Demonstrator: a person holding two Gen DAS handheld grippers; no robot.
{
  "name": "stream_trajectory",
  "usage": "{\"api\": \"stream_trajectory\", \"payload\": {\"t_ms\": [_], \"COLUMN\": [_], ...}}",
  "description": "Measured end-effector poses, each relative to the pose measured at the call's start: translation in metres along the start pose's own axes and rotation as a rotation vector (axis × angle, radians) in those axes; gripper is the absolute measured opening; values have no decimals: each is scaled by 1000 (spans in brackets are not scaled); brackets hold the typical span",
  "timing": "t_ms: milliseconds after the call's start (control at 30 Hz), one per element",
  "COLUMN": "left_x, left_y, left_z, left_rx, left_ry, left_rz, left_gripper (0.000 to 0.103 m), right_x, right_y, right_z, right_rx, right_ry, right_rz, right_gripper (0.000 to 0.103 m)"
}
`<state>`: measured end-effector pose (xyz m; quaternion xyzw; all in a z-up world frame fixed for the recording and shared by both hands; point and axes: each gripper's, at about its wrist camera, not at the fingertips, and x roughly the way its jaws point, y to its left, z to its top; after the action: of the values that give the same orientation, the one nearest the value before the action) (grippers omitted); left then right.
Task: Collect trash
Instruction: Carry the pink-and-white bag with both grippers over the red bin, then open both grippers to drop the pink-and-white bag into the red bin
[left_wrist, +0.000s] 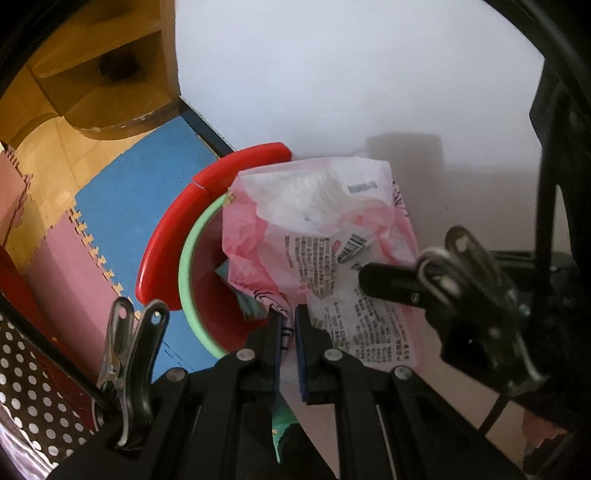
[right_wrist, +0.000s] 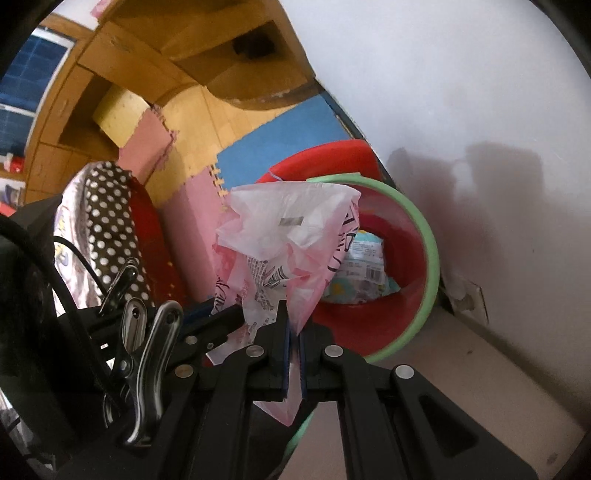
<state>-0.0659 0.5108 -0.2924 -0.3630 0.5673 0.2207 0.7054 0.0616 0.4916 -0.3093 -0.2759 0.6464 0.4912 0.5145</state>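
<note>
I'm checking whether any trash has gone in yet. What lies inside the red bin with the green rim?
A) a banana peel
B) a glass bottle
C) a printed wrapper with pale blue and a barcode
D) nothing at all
C: the right wrist view shows a pale blue printed wrapper with a barcode lying inside the red bin, while the pink and white plastic bag hangs above it, pinched by both grippers.

A crumpled pink-and-white plastic wrapper (left_wrist: 325, 236) printed with black text and barcodes hangs over the mouth of a red, green-rimmed bin (right_wrist: 424, 258), which stands by the wall and already holds a pale printed packet (right_wrist: 364, 273).
</note>
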Motion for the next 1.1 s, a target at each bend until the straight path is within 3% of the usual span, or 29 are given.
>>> {"api": "stream_trajectory", "payload": {"t_ms": [467, 733, 867, 1100], "left_x": [75, 102, 113, 116], "left_y": [36, 58, 62, 60], "left_z": [1, -6, -6, -5], "left_rx": [-64, -151, -141, -128], "left_ry": [36, 27, 38, 39], "left_rz": [2, 24, 36, 57], "left_gripper": [6, 6, 6, 8], "right_x": [103, 138, 155, 164], "right_y": [-23, -26, -28, -27], "right_z": [27, 36, 36, 38], "right_rx": [11, -28, -29, -74], "right_ry": [136, 170, 210, 200], "right_rz": [1, -24, -24, -28], "right_gripper": [5, 5, 5, 5]}}
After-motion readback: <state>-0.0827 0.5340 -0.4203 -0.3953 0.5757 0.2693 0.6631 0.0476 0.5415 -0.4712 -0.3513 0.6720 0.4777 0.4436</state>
